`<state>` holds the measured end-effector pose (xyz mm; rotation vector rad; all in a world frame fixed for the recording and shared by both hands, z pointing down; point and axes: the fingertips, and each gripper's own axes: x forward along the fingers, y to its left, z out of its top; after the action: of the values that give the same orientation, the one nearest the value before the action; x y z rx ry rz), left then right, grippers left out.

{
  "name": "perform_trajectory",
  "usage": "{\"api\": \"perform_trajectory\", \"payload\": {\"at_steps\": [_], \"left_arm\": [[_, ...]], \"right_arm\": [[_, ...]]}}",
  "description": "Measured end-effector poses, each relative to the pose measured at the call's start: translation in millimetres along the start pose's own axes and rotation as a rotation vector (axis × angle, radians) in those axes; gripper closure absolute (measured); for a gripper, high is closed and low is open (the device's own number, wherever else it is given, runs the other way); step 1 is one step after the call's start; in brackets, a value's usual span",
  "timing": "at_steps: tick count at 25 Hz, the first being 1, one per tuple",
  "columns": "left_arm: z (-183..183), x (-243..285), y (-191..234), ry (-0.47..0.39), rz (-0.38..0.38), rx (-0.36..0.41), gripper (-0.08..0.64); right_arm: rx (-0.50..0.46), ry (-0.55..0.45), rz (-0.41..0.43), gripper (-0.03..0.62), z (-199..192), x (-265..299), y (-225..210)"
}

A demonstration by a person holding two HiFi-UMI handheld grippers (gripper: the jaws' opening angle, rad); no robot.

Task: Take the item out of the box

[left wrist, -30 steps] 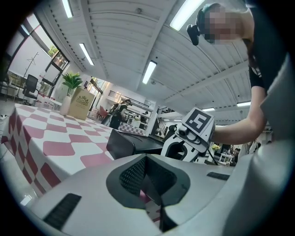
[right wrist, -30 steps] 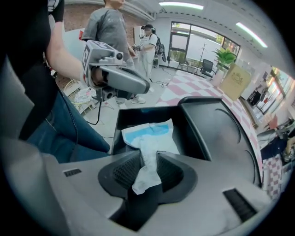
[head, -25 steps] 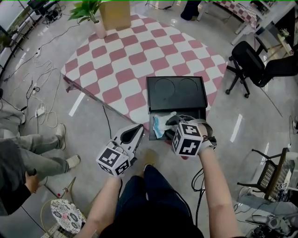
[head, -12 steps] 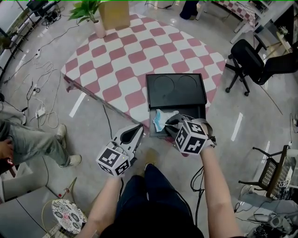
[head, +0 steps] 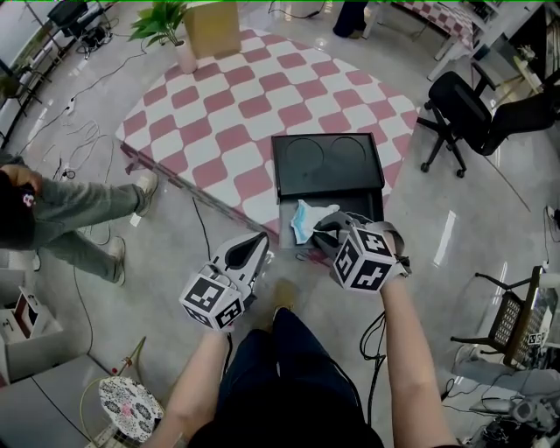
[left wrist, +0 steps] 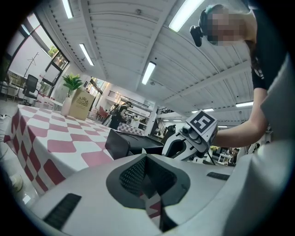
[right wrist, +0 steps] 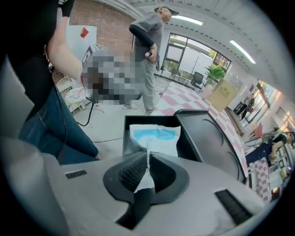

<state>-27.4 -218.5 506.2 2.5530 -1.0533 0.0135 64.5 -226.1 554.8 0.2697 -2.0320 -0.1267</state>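
Note:
A black box (head: pixel 328 166) stands at the near edge of the checked table (head: pixel 219 114), its lid (right wrist: pixel 209 138) folded back. A white and blue soft packet (head: pixel 308 219) sticks up out of the box's open compartment. My right gripper (head: pixel 325 229) is at the packet's near corner; its jaws are closing, and the pads pinch the white edge of the packet (right wrist: pixel 154 138). My left gripper (head: pixel 262 241) hangs to the left of the box, below the table edge, jaws together and empty. In the left gripper view the box (left wrist: pixel 122 144) lies ahead.
A potted plant (head: pixel 166 22) and a brown box (head: pixel 216 26) stand at the table's far side. An office chair (head: pixel 468 114) is to the right. A person (head: pixel 61 219) walks on the left floor, where cables (head: pixel 74 131) lie. A patterned stool (head: pixel 127 407) stands near left.
My right gripper's jaws have closed on the packet's corner and raised it a little in the box. The person on the left has walked across the floor. The left gripper stayed put.

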Motion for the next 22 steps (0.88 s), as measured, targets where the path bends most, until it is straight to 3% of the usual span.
{"api": "perform_trajectory", "payload": {"at_steps": [12, 22], "left_arm": [[6, -11, -13, -0.008, -0.024, 0.02, 0.558], [12, -21, -22, -0.018, -0.036, 0.031, 0.559]], "right_arm": [[0.003, -0.085, -0.166, 0.571, 20, -29, -2], [0.119, -0.187, -0.292, 0.571, 32, -53, -9]]}}
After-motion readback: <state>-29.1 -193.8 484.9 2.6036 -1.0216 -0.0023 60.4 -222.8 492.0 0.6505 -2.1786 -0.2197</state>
